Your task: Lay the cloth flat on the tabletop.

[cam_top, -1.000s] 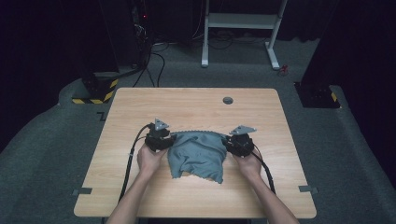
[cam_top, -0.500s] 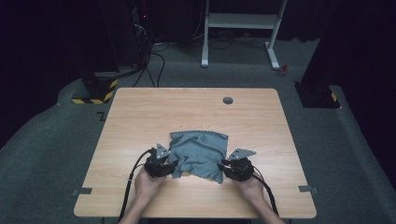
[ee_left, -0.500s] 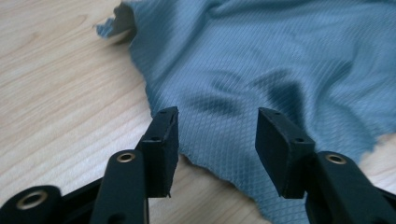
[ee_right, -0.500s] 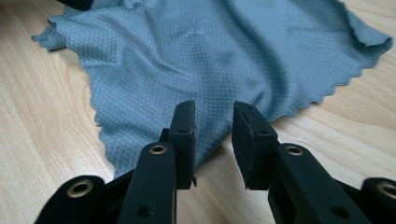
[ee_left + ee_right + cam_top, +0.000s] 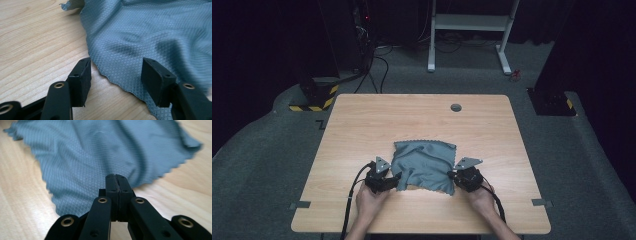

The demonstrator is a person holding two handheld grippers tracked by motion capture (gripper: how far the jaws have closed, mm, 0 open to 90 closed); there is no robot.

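A grey-blue waffle-weave cloth (image 5: 424, 162) lies rumpled on the wooden table (image 5: 377, 120), toward the near edge. My left gripper (image 5: 396, 180) is at its near left corner. In the left gripper view the jaws (image 5: 115, 72) stand open and have just been opening. The cloth's edge (image 5: 150, 32) lies on the table between them, and neither pad presses on it. My right gripper (image 5: 453, 176) is at the near right corner. Its jaws (image 5: 116, 178) are shut pad to pad, with the cloth (image 5: 87, 152) spread just beyond the tips.
A small round grommet (image 5: 456, 107) sits in the table near its far edge. Bare wood surrounds the cloth on all sides. Black cables trail from both grippers over the near edge. Dark floor, a white frame (image 5: 472, 22) and equipment stand beyond the table.
Both hands came back toward the near edge and lowered. The cloth, bunched between the grippers before, now lies spread on the table. The left jaws have opened off it.
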